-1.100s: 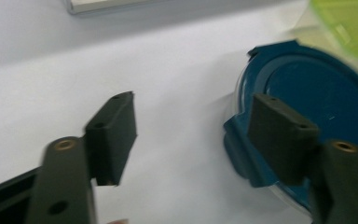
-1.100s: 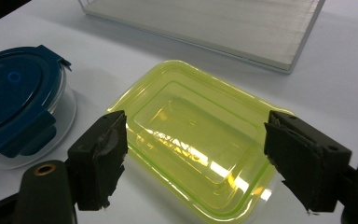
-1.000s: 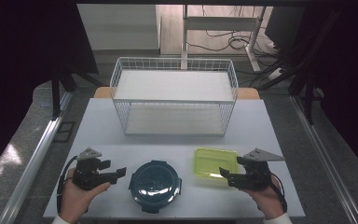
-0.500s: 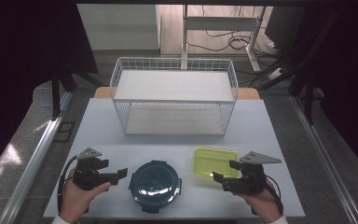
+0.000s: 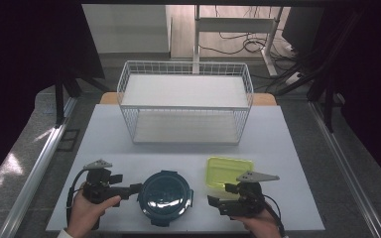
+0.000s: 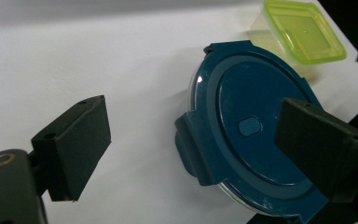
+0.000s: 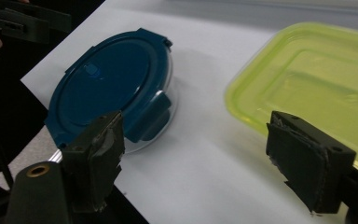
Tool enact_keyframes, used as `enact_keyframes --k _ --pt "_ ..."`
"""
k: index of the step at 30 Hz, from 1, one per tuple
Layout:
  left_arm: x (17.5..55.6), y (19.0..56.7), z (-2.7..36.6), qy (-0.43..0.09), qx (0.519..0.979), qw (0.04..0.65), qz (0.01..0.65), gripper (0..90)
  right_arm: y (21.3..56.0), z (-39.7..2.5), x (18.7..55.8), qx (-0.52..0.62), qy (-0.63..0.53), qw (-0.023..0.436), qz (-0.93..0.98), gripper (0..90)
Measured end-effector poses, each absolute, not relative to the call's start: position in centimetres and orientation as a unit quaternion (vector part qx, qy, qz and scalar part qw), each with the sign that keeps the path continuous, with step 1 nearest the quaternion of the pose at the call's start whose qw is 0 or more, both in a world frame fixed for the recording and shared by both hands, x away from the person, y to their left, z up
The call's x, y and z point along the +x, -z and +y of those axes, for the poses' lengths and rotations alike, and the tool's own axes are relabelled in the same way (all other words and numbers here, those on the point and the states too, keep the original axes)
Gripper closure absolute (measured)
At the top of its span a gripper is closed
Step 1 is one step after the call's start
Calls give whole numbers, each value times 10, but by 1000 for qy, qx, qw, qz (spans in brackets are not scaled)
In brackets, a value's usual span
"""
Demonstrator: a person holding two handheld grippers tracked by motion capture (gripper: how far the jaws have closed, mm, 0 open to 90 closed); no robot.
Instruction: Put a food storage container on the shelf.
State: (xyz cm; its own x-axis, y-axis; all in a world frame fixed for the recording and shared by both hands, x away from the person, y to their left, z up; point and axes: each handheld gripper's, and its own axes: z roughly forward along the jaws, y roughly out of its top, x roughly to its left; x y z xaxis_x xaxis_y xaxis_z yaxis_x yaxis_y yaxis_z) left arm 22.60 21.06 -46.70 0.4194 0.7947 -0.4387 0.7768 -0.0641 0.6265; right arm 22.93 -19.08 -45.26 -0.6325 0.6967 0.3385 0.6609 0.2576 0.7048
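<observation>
left gripper [image 5: 138, 187] lying low, jaws gaping, pointing right | right gripper [image 5: 212, 202] lying low, jaws gaping, pointing left

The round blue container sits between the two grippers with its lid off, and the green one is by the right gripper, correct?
Not quite: the round blue container has its lid on, clips down, as the left gripper view shows. It does sit between the left gripper and right gripper, green container by the right.

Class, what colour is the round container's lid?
Dark blue lid, clearest in the left gripper view.
</observation>
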Motion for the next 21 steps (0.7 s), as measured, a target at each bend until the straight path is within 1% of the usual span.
enact_keyframes --k 2,3,9,21 --pt "226 468 211 -8 729 422 538 106 454 -188 229 430 -434 17 792 187" --pt "226 469 210 -4 730 422 538 106 456 -184 229 436 -434 2 788 183" --pt "228 476 209 19 727 426 538 106 465 -170 228 447 -426 -24 786 171" --pt "233 488 202 52 728 424 536 108 481 -150 228 471 -420 -59 774 155"
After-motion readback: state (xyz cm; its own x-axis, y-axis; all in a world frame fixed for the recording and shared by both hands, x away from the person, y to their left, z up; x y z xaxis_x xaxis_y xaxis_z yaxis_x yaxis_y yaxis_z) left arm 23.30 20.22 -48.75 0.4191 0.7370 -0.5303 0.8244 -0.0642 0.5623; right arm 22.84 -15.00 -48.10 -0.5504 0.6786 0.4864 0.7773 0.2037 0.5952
